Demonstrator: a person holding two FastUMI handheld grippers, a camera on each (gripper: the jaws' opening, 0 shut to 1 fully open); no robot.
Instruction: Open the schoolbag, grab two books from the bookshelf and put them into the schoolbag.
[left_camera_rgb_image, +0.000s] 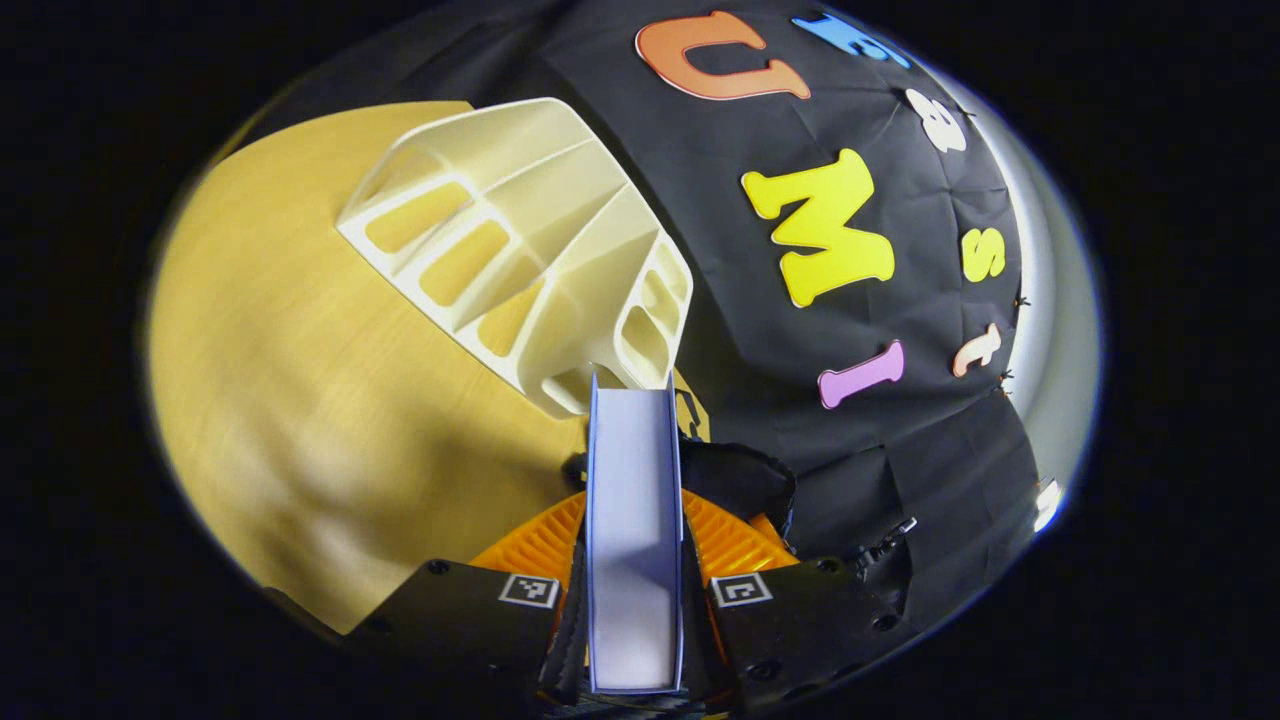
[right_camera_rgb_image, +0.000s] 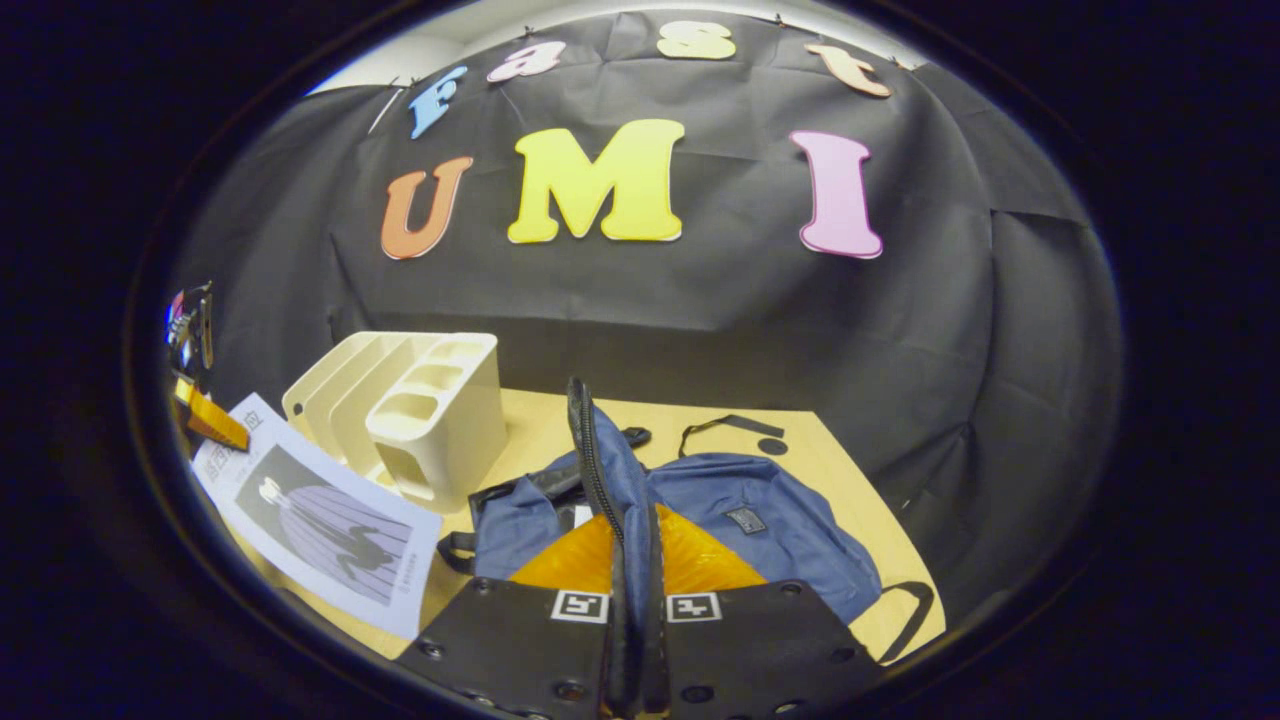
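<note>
The left tool (left_camera_rgb_image: 634, 560) is clamping a book (left_camera_rgb_image: 634, 530) edge-on between both fingers, holding it above the desk (left_camera_rgb_image: 300, 420) in front of the cream bookshelf (left_camera_rgb_image: 520, 250). In the right gripper view, that book (right_camera_rgb_image: 320, 525) is hanging left of the bookshelf (right_camera_rgb_image: 410, 420). The right tool (right_camera_rgb_image: 628, 590) is pinching the blue schoolbag (right_camera_rgb_image: 700, 530) by its zippered flap (right_camera_rgb_image: 600, 470), apparently lifting it; the bag is lying on the desk.

Pale wooden table (right_camera_rgb_image: 800, 440) carrying a cream bookshelf (right_camera_rgb_image: 420, 420) at the left rear, a blue schoolbag (right_camera_rgb_image: 770, 530) lying flat near the middle, its black straps (right_camera_rgb_image: 725, 425) trailing behind on the wood.
</note>
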